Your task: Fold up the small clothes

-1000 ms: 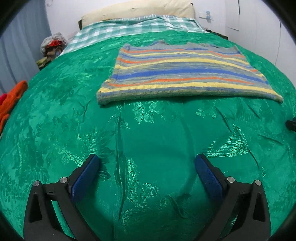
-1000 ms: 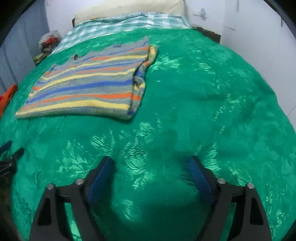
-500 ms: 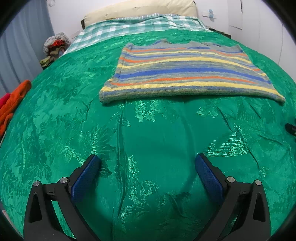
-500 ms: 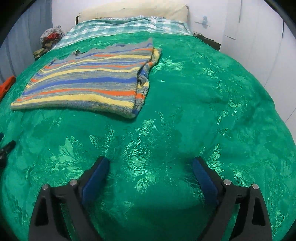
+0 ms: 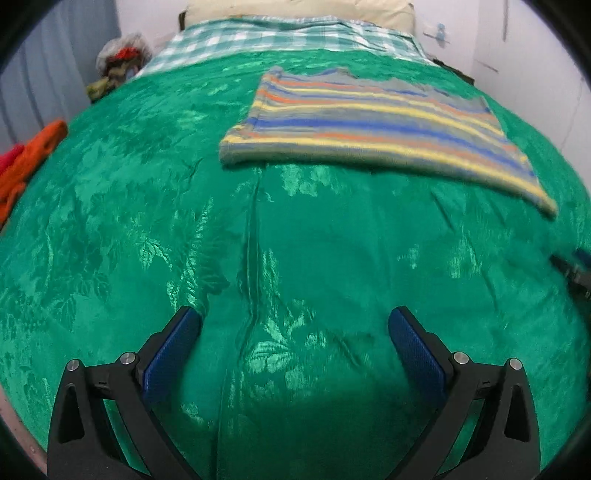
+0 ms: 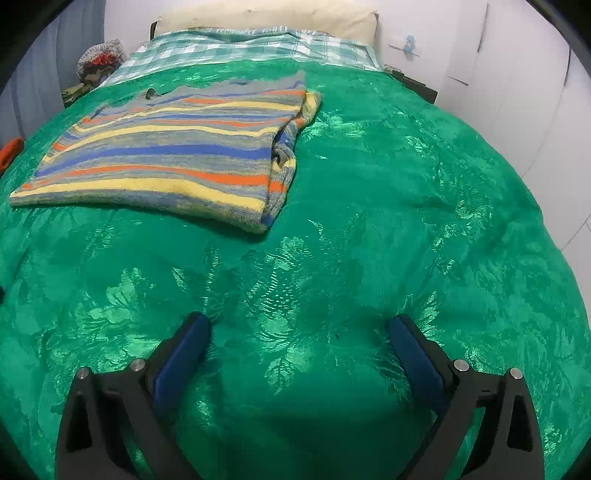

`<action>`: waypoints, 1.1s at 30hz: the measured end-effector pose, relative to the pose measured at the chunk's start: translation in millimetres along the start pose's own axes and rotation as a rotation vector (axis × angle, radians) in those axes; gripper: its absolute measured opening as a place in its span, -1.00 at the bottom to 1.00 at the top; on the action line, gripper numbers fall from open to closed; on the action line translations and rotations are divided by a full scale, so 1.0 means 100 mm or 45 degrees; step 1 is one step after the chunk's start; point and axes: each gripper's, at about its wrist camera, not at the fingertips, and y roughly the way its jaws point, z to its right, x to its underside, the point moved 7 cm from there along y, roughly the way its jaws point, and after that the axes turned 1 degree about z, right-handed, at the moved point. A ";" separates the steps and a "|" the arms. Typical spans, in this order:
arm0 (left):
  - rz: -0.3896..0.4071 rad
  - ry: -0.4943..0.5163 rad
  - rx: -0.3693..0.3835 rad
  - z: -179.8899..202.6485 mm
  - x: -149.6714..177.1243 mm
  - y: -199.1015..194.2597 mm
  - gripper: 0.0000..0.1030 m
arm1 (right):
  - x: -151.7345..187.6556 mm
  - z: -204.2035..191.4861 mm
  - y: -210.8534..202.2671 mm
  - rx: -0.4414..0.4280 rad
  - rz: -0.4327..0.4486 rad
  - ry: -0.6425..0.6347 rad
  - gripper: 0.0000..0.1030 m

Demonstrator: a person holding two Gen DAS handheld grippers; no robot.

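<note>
A striped knit garment (image 5: pixel 373 125) in grey, blue, yellow and orange lies folded flat on the green bedspread (image 5: pixel 184 206). In the right wrist view the garment (image 6: pixel 173 155) lies at the upper left, with a folded sleeve edge along its right side. My left gripper (image 5: pixel 293 332) is open and empty, low over the bedspread, well short of the garment. My right gripper (image 6: pixel 297 332) is open and empty, in front of and to the right of the garment. The right gripper's tip (image 5: pixel 572 269) shows at the right edge of the left wrist view.
A checked blanket (image 6: pixel 236 48) and a cream pillow (image 6: pixel 266 18) lie at the head of the bed. Orange and red clothes (image 5: pixel 29 155) lie at the left edge. A heap of clothes (image 5: pixel 118 62) sits by the curtain. White walls stand on the right.
Both grippers have drawn back and turned a little; the garment shifts right in the left view and sits lower and nearer in the right view. The garment itself has not moved. Both jaws stay open.
</note>
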 end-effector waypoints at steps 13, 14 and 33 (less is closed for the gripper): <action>-0.043 0.091 0.025 0.05 -0.05 0.12 0.99 | -0.03 0.01 0.06 0.041 -0.050 -0.001 0.97; -0.039 0.091 0.028 0.05 -0.05 0.10 0.99 | -0.04 0.00 0.06 0.044 -0.056 -0.001 0.97; 0.108 0.617 0.614 2.52 -1.01 -0.23 0.91 | -1.32 0.88 0.01 -0.514 -0.080 0.275 0.89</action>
